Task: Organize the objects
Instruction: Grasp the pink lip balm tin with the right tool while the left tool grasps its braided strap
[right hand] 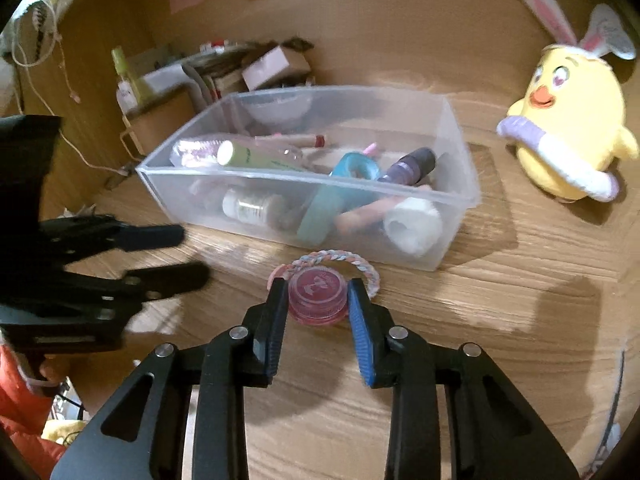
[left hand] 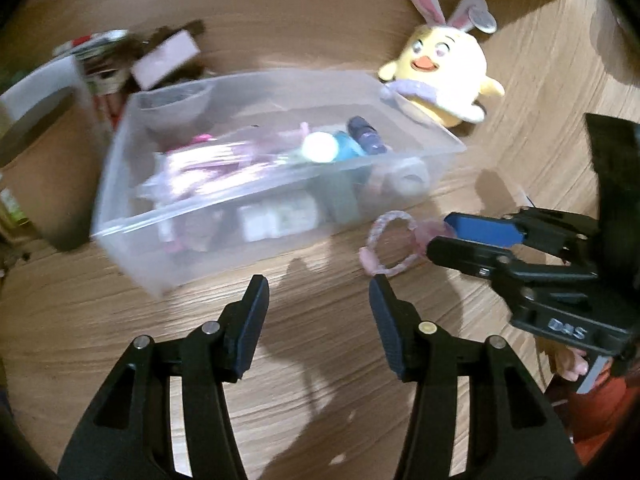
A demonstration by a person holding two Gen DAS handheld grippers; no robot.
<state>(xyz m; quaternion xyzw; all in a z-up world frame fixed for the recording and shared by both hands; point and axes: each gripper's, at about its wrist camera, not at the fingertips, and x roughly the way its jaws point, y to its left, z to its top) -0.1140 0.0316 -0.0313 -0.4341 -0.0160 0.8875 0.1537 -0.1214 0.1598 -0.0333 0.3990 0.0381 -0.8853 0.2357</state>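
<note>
Pink jar (right hand: 317,299) sits on the tabletop (right hand: 500,320) just in front of the clear bin (right hand: 460,196), between the right gripper (right hand: 318,294) fingers, which look clamped onto its sides. Braided bracelet (right hand: 340,260) lies right behind it. Left gripper (left hand: 318,292) hovers released, nothing between its fingers. Pickup step underway, by my read; next comes a clean lift over the bin wall, without snagging that bracelet.
</note>
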